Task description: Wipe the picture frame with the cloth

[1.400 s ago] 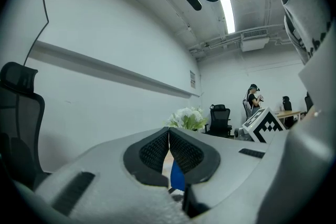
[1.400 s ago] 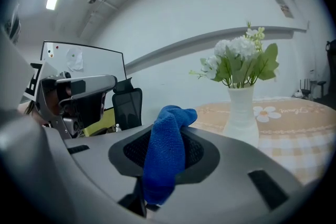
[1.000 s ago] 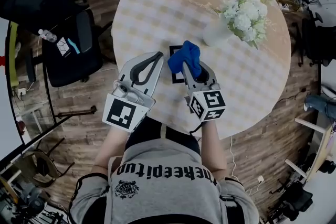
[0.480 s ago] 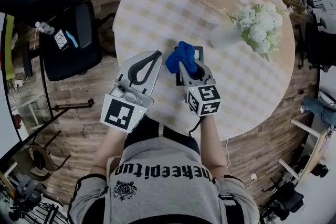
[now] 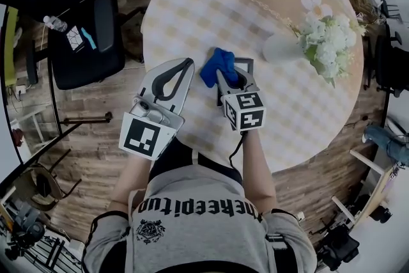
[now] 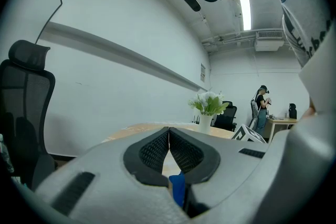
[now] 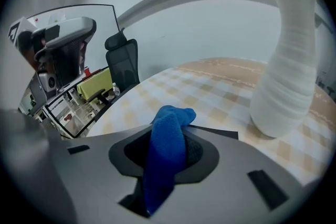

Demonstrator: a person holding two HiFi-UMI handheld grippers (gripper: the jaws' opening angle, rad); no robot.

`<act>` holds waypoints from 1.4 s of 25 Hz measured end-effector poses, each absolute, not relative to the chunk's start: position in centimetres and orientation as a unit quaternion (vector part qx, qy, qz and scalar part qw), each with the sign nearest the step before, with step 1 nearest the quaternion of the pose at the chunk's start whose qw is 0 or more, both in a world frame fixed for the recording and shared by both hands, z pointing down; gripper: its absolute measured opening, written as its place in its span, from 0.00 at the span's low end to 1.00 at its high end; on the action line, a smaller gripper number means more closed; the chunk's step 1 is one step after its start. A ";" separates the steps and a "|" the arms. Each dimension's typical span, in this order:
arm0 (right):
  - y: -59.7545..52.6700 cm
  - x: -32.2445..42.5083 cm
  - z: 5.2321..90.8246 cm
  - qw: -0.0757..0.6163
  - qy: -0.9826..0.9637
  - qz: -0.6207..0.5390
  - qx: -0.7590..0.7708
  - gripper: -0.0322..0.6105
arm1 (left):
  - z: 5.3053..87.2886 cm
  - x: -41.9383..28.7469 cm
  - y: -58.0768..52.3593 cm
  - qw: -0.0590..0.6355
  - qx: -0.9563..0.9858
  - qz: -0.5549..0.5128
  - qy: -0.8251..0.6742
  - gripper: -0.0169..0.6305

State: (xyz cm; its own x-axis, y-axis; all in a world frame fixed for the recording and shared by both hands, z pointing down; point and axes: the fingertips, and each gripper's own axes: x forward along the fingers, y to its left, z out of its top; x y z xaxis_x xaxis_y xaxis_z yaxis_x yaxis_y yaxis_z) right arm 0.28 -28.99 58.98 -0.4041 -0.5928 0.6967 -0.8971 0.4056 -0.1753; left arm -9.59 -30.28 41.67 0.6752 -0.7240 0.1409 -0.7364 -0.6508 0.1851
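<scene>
A: Where is the frame?

B: The dark frame [image 5: 246, 63] lies flat on the bench [image 5: 192, 3], close to the edge by the person.

A: And the cloth?

B: The blue cloth [image 5: 217, 66] is in the right tool [image 5: 223, 73]. The jaws are clamped on it, and a soft bunch sticks out past the tips. The bunch covers the left part of the frame.

A: Does it touch the frame?

B: From up top it looks like it, but I cannot tell for sure.

A: What about the left tool?

B: The left tool [image 5: 185, 64] is just beside the cloth, on its left. Its tips are over the bench and its back end hangs past the near edge. The jaws are pressed together with nothing in them.

A: What else is on the bench?

B: A white vase [image 5: 281, 46] with white flowers [image 5: 329, 41] stands toward the right edge. It is near the frame but not touching it.

A: And off the bench?

B: A black chair [image 5: 89, 41] stands on the wood floor [image 5: 96, 137], past the left edge.
</scene>
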 end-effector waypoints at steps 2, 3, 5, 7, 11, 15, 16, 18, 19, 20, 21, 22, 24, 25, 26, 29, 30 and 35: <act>-29.0 0.9 59.0 0.277 -0.787 0.279 0.475 0.20 | 41.6 -9.3 -30.3 0.114 0.909 0.027 -0.401 0.05; -28.9 1.2 59.0 0.278 -0.785 0.279 0.478 0.20 | 41.5 -9.2 -30.2 0.114 0.909 0.027 -0.400 0.05; -29.0 1.9 58.9 0.283 -0.782 0.277 0.482 0.20 | 41.4 -8.9 -30.2 0.113 0.909 0.027 -0.399 0.05; -28.9 2.7 59.0 0.289 -0.777 0.275 0.487 0.20 | 41.4 -8.7 -30.1 0.112 0.909 0.027 -0.400 0.05; -28.8 5.0 59.0 0.295 -0.761 0.278 0.507 0.20 | 41.3 -8.2 -29.9 0.110 0.909 0.030 -0.401 0.05; -28.7 7.5 58.7 0.292 -0.747 0.287 0.524 0.20 | 41.2 -7.5 -29.6 0.109 0.910 0.031 -0.399 0.05; -28.6 7.9 58.5 0.290 -0.745 0.289 0.527 0.20 | 41.2 -7.4 -29.5 0.109 0.910 0.031 -0.399 0.05; -28.5 8.6 58.2 0.288 -0.743 0.289 0.530 0.20 | 41.1 -7.0 -29.3 0.108 0.911 0.030 -0.398 0.05; -28.5 8.9 58.0 0.291 -0.742 0.285 0.533 0.20 | 41.1 -6.9 -29.2 0.107 0.911 0.030 -0.397 0.05; -28.4 9.3 57.9 0.296 -0.741 0.279 0.535 0.20 | 41.1 -6.8 -29.1 0.107 0.911 0.030 -0.398 0.05; -28.4 9.6 57.9 0.300 -0.740 0.276 0.535 0.20 | 41.1 -6.7 -29.1 0.107 0.910 0.030 -0.398 0.05; -28.3 9.8 57.9 0.302 -0.740 0.275 0.534 0.20 | 41.0 -6.7 -29.0 0.107 0.910 0.031 -0.399 0.05; -28.1 9.8 58.1 0.299 -0.742 0.282 0.529 0.20 | 41.0 -6.6 -28.9 0.106 0.909 0.030 -0.401 0.05; -28.0 9.7 58.2 0.298 -0.743 0.285 0.527 0.20 | 40.9 -6.5 -28.8 0.105 0.909 0.030 -0.402 0.05; -27.8 9.6 58.2 0.298 -0.745 0.286 0.524 0.20 | 40.8 -6.4 -28.7 0.104 0.909 0.029 -0.401 0.05; -27.4 9.4 58.3 0.297 -0.748 0.289 0.518 0.20 | 40.7 -6.1 -28.4 0.104 0.910 0.030 -0.401 0.05; -27.2 9.4 58.4 0.297 -0.749 0.290 0.516 0.20 | 40.7 -6.1 -28.3 0.104 0.909 0.030 -0.401 0.05; -25.5 9.5 58.4 0.293 -0.753 0.303 0.505 0.20 | 40.5 -5.7 -27.9 0.102 0.910 0.028 -0.401 0.05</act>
